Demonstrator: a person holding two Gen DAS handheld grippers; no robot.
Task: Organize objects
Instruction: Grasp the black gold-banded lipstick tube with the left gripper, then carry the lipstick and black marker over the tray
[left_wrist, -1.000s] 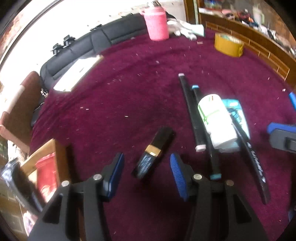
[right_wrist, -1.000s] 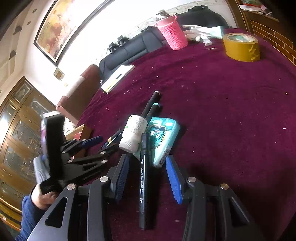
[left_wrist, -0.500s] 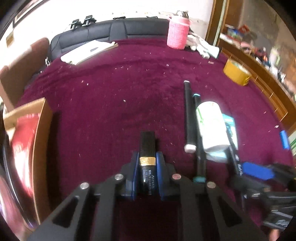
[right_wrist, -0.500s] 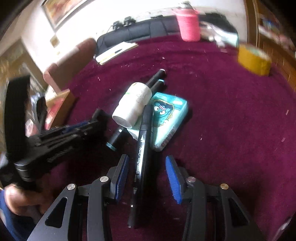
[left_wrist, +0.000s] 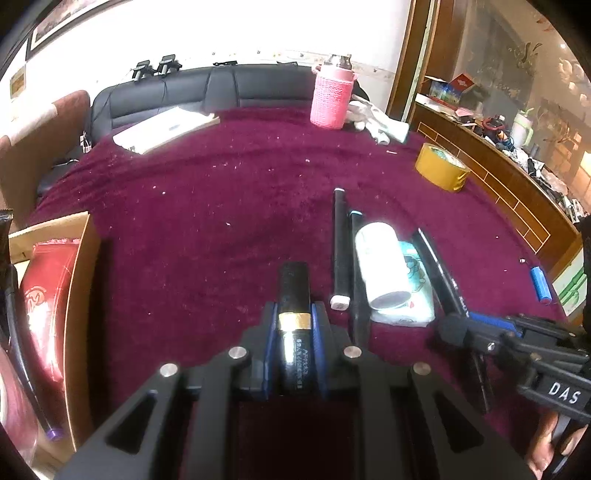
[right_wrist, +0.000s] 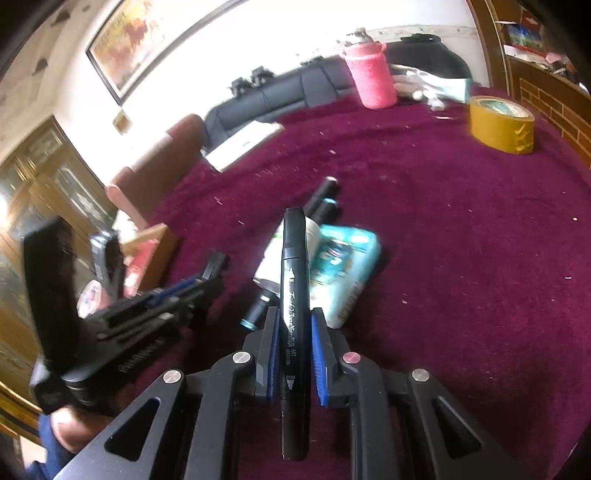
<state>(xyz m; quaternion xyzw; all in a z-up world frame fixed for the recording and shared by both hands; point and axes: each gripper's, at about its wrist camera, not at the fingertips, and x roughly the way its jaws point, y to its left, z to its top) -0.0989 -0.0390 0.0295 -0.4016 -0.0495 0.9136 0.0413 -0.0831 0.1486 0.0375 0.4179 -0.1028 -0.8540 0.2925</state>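
While left gripper (left_wrist: 293, 332) fingers clamp lipstick (left_wrist: 293, 295), right gripper (right_wrist: 294, 343) fingers pinch marker (right_wrist: 294, 288), both low over cloth

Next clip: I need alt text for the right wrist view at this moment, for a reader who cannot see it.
The right gripper is shut on a black art marker pointing forward over a maroon tablecloth. Behind it lie a white bottle, a teal tissue pack and two dark pens. The left gripper enters from the left; a pink bottle and yellow tape roll sit far back.
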